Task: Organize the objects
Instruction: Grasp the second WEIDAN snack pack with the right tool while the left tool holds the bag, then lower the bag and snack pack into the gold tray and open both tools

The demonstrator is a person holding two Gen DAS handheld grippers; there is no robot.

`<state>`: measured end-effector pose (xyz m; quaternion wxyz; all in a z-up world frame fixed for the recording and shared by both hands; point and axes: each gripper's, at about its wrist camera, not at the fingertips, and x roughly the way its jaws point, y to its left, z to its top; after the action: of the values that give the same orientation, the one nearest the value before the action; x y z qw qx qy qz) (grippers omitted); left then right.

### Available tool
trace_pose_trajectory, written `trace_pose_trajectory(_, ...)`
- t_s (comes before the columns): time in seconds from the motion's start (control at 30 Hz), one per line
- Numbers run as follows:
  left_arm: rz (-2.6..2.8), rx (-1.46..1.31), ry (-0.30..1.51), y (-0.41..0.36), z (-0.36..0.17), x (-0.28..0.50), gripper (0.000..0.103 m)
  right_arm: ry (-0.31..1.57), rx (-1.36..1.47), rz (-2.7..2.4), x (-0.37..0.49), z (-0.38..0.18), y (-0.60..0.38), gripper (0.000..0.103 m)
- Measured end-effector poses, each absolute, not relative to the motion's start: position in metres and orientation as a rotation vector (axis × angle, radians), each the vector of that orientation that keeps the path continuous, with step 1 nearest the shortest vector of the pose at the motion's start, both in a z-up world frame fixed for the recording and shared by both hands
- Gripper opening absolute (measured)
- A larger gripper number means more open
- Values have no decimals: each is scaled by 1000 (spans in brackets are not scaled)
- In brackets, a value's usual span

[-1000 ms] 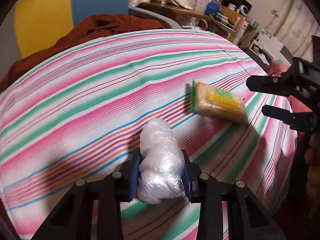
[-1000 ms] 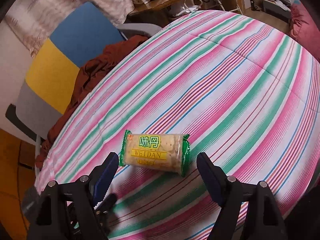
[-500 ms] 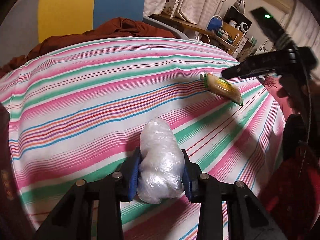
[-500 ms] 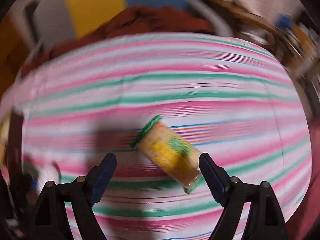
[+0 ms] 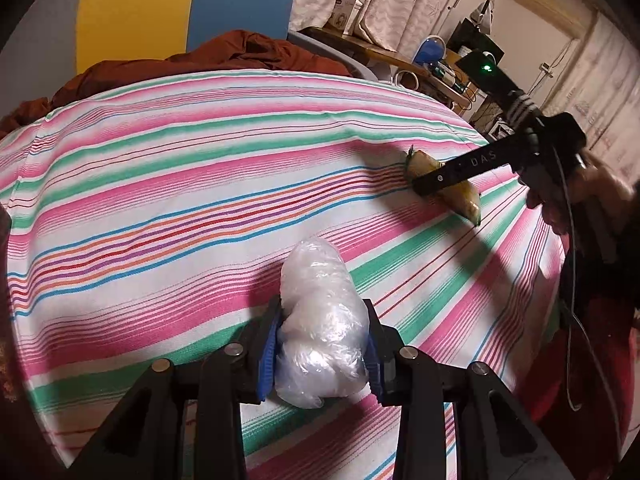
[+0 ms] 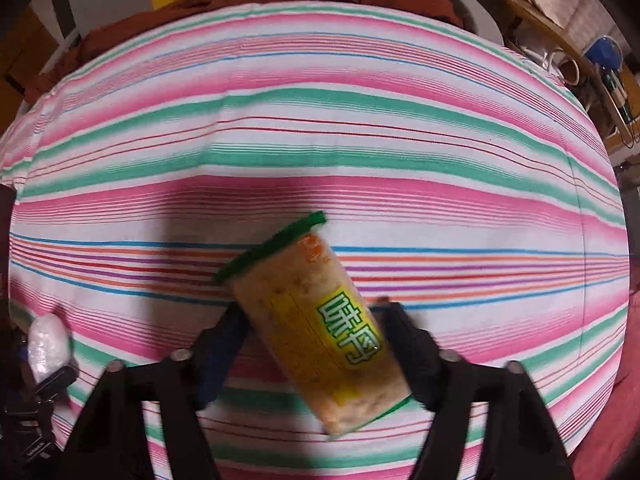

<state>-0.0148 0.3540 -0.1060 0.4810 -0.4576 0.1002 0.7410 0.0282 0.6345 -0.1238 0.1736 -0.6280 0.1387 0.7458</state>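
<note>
Two tools are busy over the striped pink-and-green bedspread [image 6: 360,128]: the left tool [image 5: 320,354] clamps a crumpled clear plastic bag [image 5: 320,320], while the right tool [image 6: 316,344], jaws closing around the yellow-labelled cracker packet [image 6: 320,332] lying askew, should square up first.

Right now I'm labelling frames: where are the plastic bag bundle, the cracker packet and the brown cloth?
plastic bag bundle [image 5: 320,320], left wrist view, crinkled middle.
cracker packet [image 6: 320,320], right wrist view, yellow label.
brown cloth [image 5: 240,54], left wrist view, rumpled top fold.
</note>
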Motion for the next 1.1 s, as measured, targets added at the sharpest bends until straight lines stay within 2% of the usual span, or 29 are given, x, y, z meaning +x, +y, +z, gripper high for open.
trace_pose_trajectory(0.07, 1818, -1096, 255, 354, -107, -13, 38, 397, -1770, 2095, 32, -122, 624, 53)
trace_pose_trajectory(0.43, 1904, -1050, 311, 338, -102, 8, 36, 525, -1716, 2127, 42, -117, 528, 53)
trace_pose_trajectory(0.83, 1994, -1024, 349, 307, -98, 27, 36, 427, -1649, 2198, 56, -112, 501, 53)
trace_pose_trajectory(1.1, 2042, -927, 309, 295, -62, 36, 36, 408, -1647, 2224, 50, -111, 486, 52)
